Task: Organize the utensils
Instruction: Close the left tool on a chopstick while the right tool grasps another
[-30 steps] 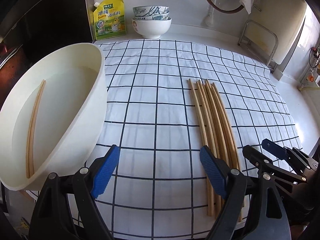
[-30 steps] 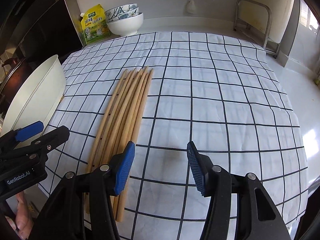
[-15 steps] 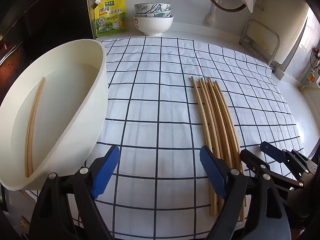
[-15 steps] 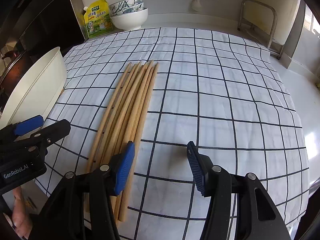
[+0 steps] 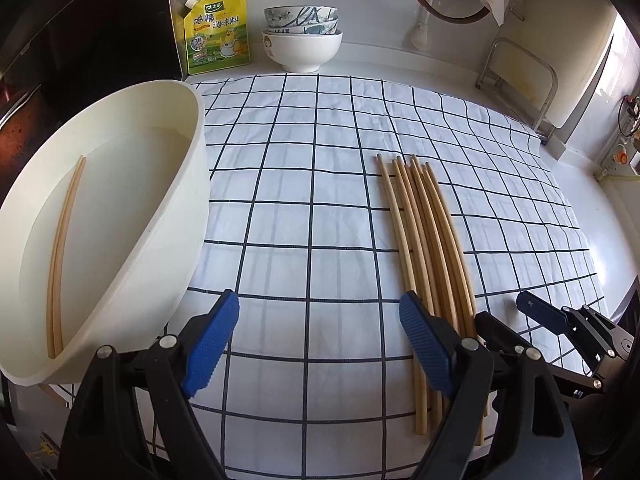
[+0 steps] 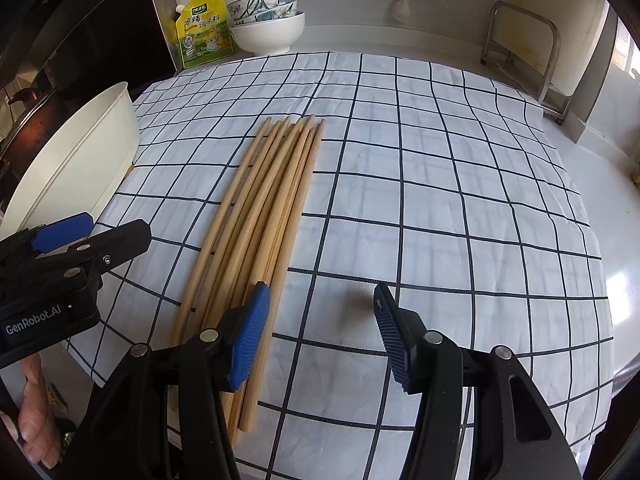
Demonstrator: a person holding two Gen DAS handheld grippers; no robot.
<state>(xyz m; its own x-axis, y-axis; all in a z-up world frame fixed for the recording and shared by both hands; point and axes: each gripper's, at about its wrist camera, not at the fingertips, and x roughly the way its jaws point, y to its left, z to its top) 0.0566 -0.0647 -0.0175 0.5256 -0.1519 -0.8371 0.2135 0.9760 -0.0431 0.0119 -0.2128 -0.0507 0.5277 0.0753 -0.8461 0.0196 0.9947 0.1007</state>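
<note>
Several wooden chopsticks (image 5: 428,240) lie side by side on the checked cloth (image 5: 304,184); they also show in the right wrist view (image 6: 264,216). A pair of chopsticks (image 5: 60,256) lies inside the white oval tub (image 5: 176,216) at the left. My left gripper (image 5: 320,344) is open and empty over the cloth between tub and chopsticks. My right gripper (image 6: 320,332) is open and empty, its left finger over the near ends of the chopsticks. It also shows in the left wrist view (image 5: 552,320).
A yellow seasoning pouch (image 5: 214,30) and stacked bowls (image 5: 302,38) stand at the back by the wall. A metal rack (image 5: 520,76) stands at the back right. A dark pot (image 6: 28,120) sits behind the tub. The cloth's near edge hangs at the counter front.
Both grippers have drawn back slightly and tilted, so the chopsticks and tub sit a little farther up the views. Both stay open. Nothing on the cloth has moved.
</note>
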